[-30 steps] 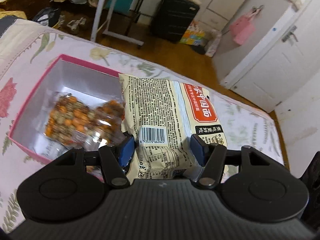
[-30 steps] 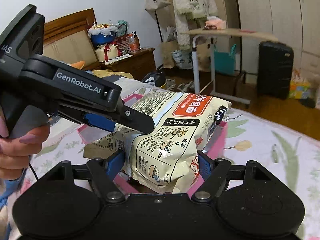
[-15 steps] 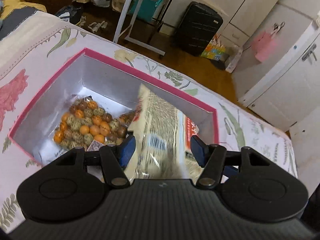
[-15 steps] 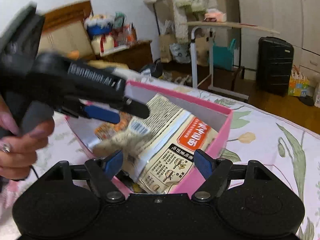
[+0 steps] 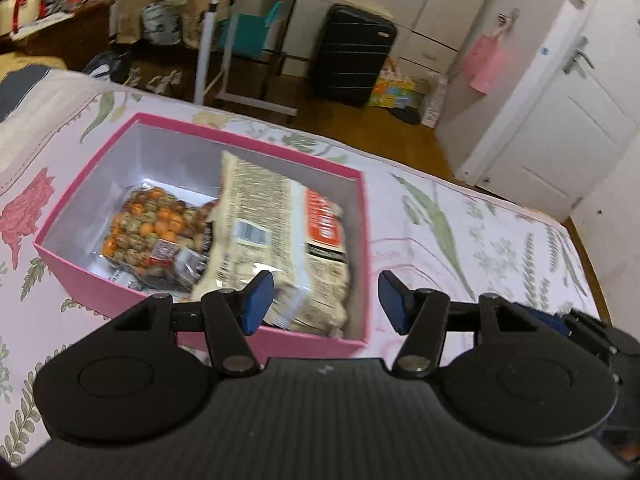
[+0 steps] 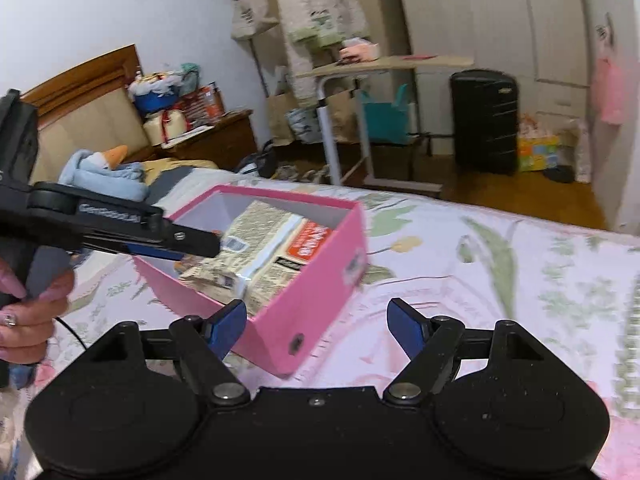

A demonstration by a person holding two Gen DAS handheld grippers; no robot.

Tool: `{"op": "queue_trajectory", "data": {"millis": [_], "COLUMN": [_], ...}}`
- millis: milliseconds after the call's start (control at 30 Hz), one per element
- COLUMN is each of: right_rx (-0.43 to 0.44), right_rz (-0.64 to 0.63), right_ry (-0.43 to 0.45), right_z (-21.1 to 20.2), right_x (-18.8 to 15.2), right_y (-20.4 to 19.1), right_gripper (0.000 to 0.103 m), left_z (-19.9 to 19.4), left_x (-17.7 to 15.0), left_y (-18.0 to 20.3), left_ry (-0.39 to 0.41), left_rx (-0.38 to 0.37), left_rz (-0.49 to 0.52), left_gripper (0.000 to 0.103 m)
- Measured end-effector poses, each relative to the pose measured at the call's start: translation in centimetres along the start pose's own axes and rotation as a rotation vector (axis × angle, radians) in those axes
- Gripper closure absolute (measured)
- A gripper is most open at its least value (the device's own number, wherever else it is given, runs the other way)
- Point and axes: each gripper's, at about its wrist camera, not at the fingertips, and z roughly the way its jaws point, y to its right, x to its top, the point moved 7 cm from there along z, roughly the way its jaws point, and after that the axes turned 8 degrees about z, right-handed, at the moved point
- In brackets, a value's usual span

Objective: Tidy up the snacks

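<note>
The pink box [image 5: 280,338] sits open on the flower-print bedspread [image 5: 460,240], and the noodle packet [image 5: 288,236] now lies inside it, leaning against the wall at 3 o'clock with its red label facing that wall. At 9 o'clock from the packet, on the box floor, lies a clear bag of orange and green snack balls [image 5: 148,224], touching the packet's edge.

The left claw [image 5: 326,300] hangs above the near rim of the box, at 6 o'clock from the packet. It is released: its blue pads [image 5: 258,300] stand apart, nothing is pressed between them, and the packet lies below and beyond them. Over the last half second the gap has narrowed a little, with no object in it.

In the right wrist view the right claw [image 6: 316,326] is also released, with wide-set pads and only the box's near corner and the bedspread seen between them. The box [image 6: 316,292] lies at 12 o'clock from this claw, the packet [image 6: 276,240] visible over its rim. The left claw's black arm [image 6: 188,240] reaches in from 9 o'clock over the box's far-left corner, gripped by a hand [image 6: 28,312] at the left edge.

Past the bed, a black suitcase [image 5: 352,56] stands on the wooden floor at 12 o'clock, beside a folding table's legs [image 5: 208,52].
</note>
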Motion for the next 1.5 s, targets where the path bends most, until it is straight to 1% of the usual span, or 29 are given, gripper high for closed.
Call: {"op": "queue_trajectory", "data": {"millis": [167, 233, 333, 400, 533, 667, 700, 833, 900, 933, 1000, 1033, 1100, 1167, 1267, 1333, 1500], "right_rx": [-0.117, -0.139, -0.168, -0.183, -0.195, -0.222, -0.223, -0.218, -0.225, -0.228, -0.229, -0.233, -0.251, -0.291, -0.357, -0.359, -0.333], "right_rz": [0.003, 0.022, 0.052, 0.053, 0.06, 0.038, 0.031, 0.033, 0.036, 0.036, 0.042, 0.049, 0.063, 0.062, 0.041, 0.036, 0.061], "right_ry": [0.024, 0.023, 0.023, 0.028, 0.026, 0.024, 0.025, 0.023, 0.028, 0.035, 0.049, 0.056, 0.067, 0.065, 0.035, 0.024, 0.054], "right_z": [-3.5, -4.6, -6.1, -7.1, -8.9, -10.3, -10.6, -11.1, -11.4, -11.5, -11.8, -12.0, -12.3, -12.4, -12.4, -12.5, -13.2], "right_x": [0.0, -0.1, -0.4, -0.8, -1.9, -2.8, -2.9, -3.8, -4.0, -4.1, -4.2, -4.3, -4.4, -4.6, -5.0, -5.3, -5.6], "right_y": [1.4, 1.8, 2.4, 2.4, 2.3, 2.4, 2.3, 3.2, 3.6, 3.8, 4.0, 4.1, 4.3, 4.4, 4.2, 4.1, 4.0], "right_gripper": [0.022, 0.022, 0.022, 0.022, 0.021, 0.021, 0.019, 0.018, 0.015, 0.012, 0.01, 0.008, 0.0, 0.0, 0.0, 0.0, 0.0], "left_z": [-3.0, -4.3, -6.2, -7.2, -8.4, -9.0, -9.1, -9.1, -9.0, -8.9, -8.8, -8.7, -8.8, -8.8, -9.0, -9.1, -9.7], "left_x": [-0.3, -0.4, -0.8, -1.3, -2.6, -3.8, -4.1, -5.1, -5.5, -5.7, -6.1, -6.2, -6.5, -6.6, -6.9, -7.0, -7.6], "left_y": [3.5, 4.8, 6.3, 7.2, 8.5, 9.6, 9.9, 10.6, 11.0, 11.1, 11.3, 11.3, 11.4, 11.5, 11.6, 11.8, 11.8], "left_ry": [0.007, 0.024, 0.051, 0.066, 0.078, 0.084, 0.086, 0.074, 0.065, 0.065, 0.067, 0.07, 0.083, 0.097, 0.112, 0.119, 0.146], "left_rx": [0.034, 0.052, 0.051, 0.056, 0.043, 0.067, 0.067, 0.039, 0.033, 0.037, 0.052, 0.057, 0.074, 0.096, 0.131, 0.134, 0.13], "left_rz": [0.088, 0.133, 0.176, 0.194, 0.213, 0.256, 0.265, 0.274, 0.284, 0.29, 0.301, 0.301, 0.298, 0.304, 0.318, 0.328, 0.325], "left_gripper": [0.047, 0.045, 0.041, 0.039, 0.033, 0.028, 0.026, 0.022, 0.012, 0.011, 0.007, 0.006, 0.005, 0.005, 0.004, 0.004, 0.005]}}
